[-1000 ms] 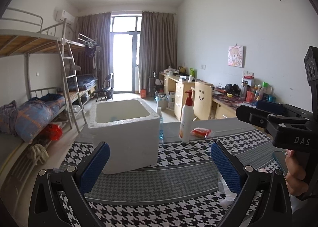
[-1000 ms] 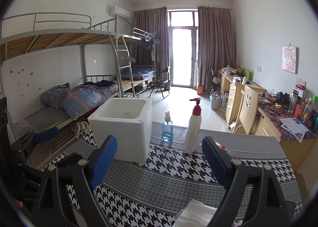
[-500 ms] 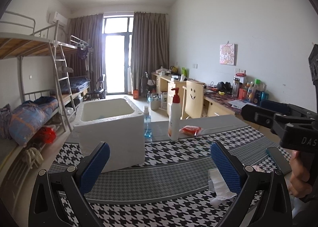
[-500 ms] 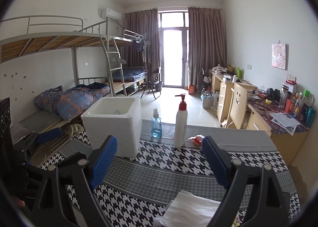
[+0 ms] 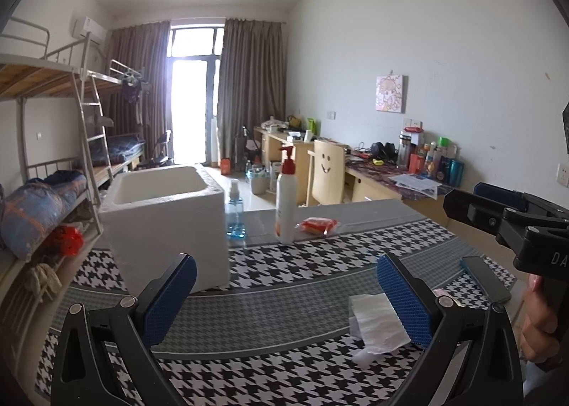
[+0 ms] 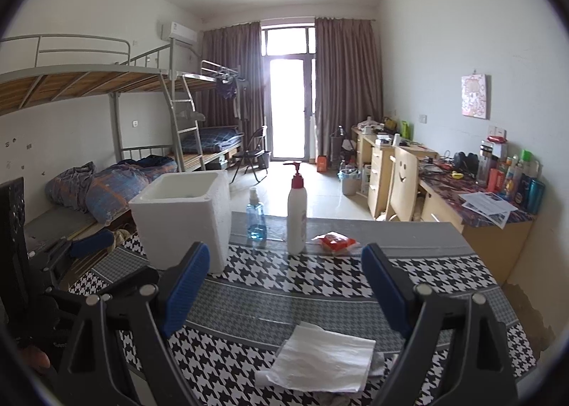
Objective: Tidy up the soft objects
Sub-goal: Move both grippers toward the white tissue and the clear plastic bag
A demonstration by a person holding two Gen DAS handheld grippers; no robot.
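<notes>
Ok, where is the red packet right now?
The red packet lies at the table's far end, just right of the white pump bottle, in both wrist views.

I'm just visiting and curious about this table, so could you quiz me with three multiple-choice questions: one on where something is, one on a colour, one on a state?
1. The red packet lies:
A. inside the foam box
B. right of the pump bottle
C. on the tissue

2. The pump bottle's pump is:
A. red
B. green
C. yellow

3. The right tongs are:
A. shut on the tissue
B. shut, empty
C. open, above the tissue

Answers: 1 B, it rests on the table beside the bottle. 2 A, the top is clearly red. 3 C, the blue pads stand wide apart.
</notes>
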